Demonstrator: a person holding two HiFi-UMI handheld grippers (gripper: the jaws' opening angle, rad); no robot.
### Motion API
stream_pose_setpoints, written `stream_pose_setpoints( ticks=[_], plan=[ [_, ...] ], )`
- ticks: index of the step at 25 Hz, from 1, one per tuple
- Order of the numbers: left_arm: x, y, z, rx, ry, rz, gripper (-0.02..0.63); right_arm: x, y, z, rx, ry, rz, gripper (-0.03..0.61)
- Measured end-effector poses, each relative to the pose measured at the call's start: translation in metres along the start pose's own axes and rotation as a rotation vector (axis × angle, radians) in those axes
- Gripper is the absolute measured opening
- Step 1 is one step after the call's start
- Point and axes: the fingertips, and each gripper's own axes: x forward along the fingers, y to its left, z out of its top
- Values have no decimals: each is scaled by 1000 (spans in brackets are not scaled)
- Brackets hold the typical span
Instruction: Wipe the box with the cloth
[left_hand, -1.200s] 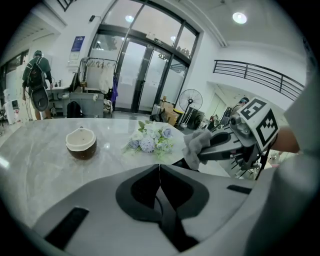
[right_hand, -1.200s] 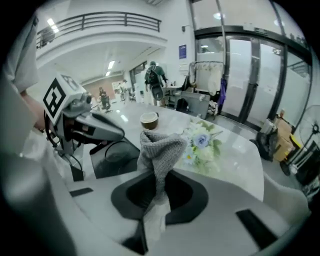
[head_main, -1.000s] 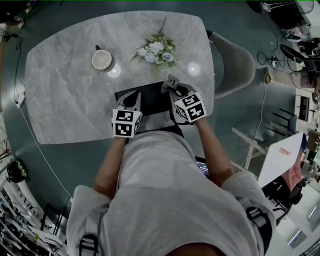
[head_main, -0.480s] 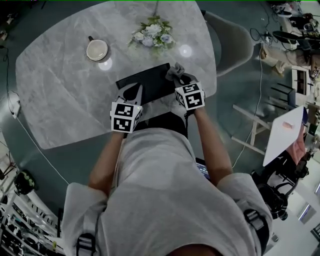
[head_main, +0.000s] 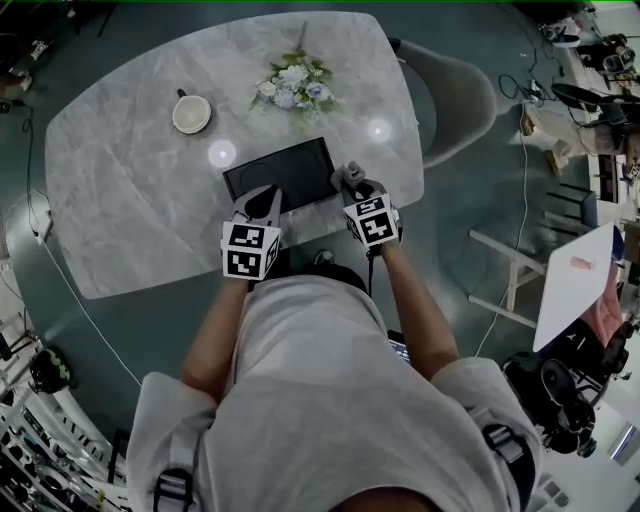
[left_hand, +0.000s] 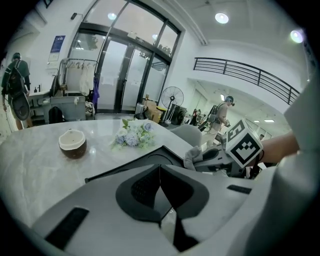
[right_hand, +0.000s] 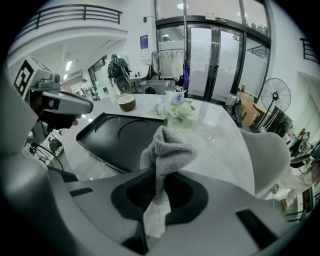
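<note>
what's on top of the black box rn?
Bare top, two round recesses; nothing on the box. The left gripper covers its near edge.

The head view looks from above the person's shoulders almost straight down, high enough to take in the whole table (head_main: 130, 200), both arms and the floor around it. The left gripper view rides on the left hand-held gripper (left_hand: 160, 172), low at the table's near edge, and faces across the black box (left_hand: 150, 161) toward the cup (left_hand: 73, 144), the flower bunch (left_hand: 132, 135) and the glass doors. The right gripper view rides on the right hand-held gripper (right_hand: 156, 180), with the cloth (right_hand: 167, 150) close before its lens (a wide one, bending the room's edges), and looks over the box's right end. All three views share the box, cup and flowers.
</note>
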Motion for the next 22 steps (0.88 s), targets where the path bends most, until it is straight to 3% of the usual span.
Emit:
stream_pose_setpoints(
  ticks=[12, 18, 22],
  plan=[
    [-24, -78, -38, 0, -7, 104, 23, -39, 37, -56, -73, -97, 149, 51],
    [-55, -125, -56, -17, -73, 176, 23, -84, 51, -82, -68, -203, 199, 51],
    [-79, -141, -69, -41, -124, 258, 23, -119, 57, -80, -38, -329, 211, 51]
  ],
)
